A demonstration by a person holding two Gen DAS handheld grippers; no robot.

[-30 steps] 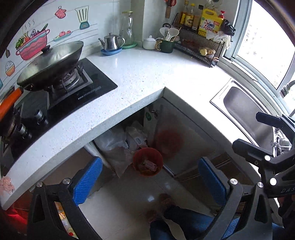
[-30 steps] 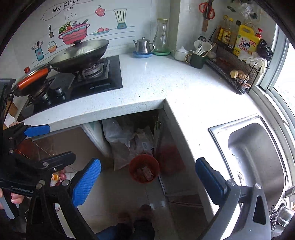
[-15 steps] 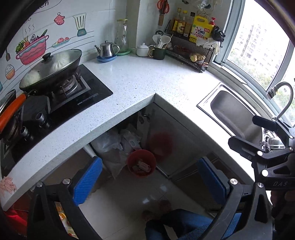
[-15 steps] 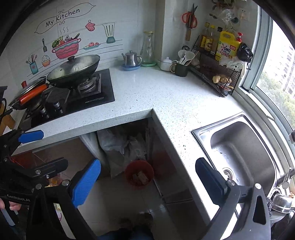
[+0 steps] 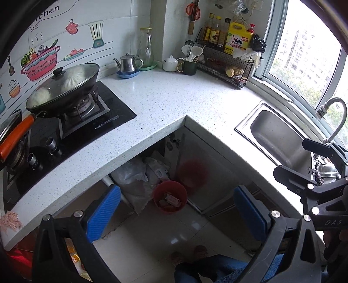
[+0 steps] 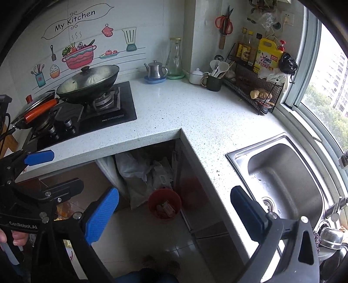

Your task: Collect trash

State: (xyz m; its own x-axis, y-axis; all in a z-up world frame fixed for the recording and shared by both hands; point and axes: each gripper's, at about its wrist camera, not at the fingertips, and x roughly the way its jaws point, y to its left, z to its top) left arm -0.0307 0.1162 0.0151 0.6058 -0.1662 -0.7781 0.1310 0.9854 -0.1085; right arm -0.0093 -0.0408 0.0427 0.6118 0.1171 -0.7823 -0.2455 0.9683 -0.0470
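Worktop (image 5: 174,102): white w/ dark speckle. Bin (image 5: 170,197): red. Gripper pads (image 5: 104,214): blue, ribbed. Wok handle (image 5: 15,139): orange. Hob (image 5: 91,128): black. Far detergent jug (image 5: 238,40): yellow. Far mug (image 5: 189,67): dk green.

"My Kitchen" on wall sticker (image 6: 75,19), "OMO" on yellow detergent jug (image 6: 268,56), "GenRobot.AI" on left hand-held gripper (image 6: 37,172), "DAS" on right hand-held gripper (image 5: 304,168)

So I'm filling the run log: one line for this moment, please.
left tool: open, empty | right tool: open, empty | red trash bin: on floor under counter, scraps inside | white counter: no trash seen
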